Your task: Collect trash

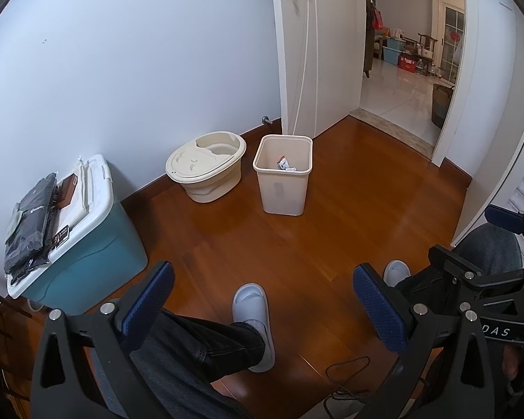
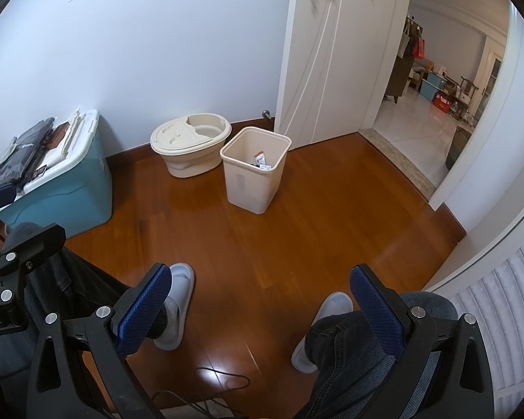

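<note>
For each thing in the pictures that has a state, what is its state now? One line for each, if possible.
left gripper: open, holding nothing.
right gripper: open, holding nothing.
waste bin: upright on the floor, no lid, a few wrappers inside, mostly empty.
beige tub: upright by the wall, lid covering part of the top.
blue storage box: lid closed, dark packets lying on it.
door: open.

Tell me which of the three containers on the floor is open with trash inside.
The square beige wastebasket, nearest the door, open-topped with wrappers inside. The round cream tub has a moulded insert; the blue storage box is lidded.
</note>
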`<act>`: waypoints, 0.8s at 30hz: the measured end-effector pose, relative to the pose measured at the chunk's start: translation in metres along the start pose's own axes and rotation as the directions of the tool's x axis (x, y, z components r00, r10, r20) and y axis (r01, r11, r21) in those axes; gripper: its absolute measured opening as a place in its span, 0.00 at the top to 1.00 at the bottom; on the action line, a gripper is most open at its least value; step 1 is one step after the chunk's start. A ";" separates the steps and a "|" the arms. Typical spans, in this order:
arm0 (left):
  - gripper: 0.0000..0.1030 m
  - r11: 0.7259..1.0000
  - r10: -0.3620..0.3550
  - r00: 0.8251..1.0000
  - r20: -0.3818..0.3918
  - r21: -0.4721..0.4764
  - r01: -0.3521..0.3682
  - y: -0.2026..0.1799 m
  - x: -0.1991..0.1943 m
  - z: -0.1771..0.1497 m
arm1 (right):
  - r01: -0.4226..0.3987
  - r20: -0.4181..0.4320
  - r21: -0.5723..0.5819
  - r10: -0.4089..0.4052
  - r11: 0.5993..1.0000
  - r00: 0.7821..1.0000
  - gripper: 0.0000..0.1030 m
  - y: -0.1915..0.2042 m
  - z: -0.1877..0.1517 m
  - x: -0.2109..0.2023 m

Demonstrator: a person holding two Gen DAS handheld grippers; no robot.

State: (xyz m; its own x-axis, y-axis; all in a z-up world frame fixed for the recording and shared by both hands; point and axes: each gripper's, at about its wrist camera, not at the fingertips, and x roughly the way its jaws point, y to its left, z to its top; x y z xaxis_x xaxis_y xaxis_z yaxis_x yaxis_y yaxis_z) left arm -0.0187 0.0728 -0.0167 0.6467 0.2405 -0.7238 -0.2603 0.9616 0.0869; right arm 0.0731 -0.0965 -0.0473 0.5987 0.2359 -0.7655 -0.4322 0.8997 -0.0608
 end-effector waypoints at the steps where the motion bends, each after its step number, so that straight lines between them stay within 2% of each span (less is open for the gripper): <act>1: 0.00 1.000 -0.001 1.000 -0.001 -0.001 0.001 0.000 0.000 0.000 | 0.001 -0.001 0.000 -0.001 1.000 1.000 0.00 0.000 0.000 0.000; 12: 0.00 1.000 -0.004 1.000 -0.007 0.000 0.004 0.000 0.002 -0.001 | 0.000 -0.002 0.002 0.000 1.000 1.000 0.00 0.001 0.000 0.001; 18: 0.00 0.993 -0.100 0.995 0.025 -0.061 0.102 0.008 -0.003 -0.002 | 0.002 -0.006 0.006 -0.002 1.000 1.000 0.00 0.000 -0.003 0.002; 21: 0.00 0.995 -0.092 0.996 0.021 -0.047 0.092 0.006 -0.001 -0.003 | 0.002 -0.018 0.015 -0.001 1.000 1.000 0.00 0.000 -0.006 0.006; 22: 0.00 0.996 -0.084 0.996 0.014 -0.042 0.085 0.005 0.000 -0.003 | 0.000 -0.022 0.018 0.000 1.000 1.000 0.00 0.000 -0.006 0.008; 24: 0.00 0.997 -0.060 0.997 -0.052 -0.044 0.058 0.003 0.009 -0.003 | 0.000 -0.023 0.020 0.001 1.000 1.000 0.00 0.000 -0.007 0.009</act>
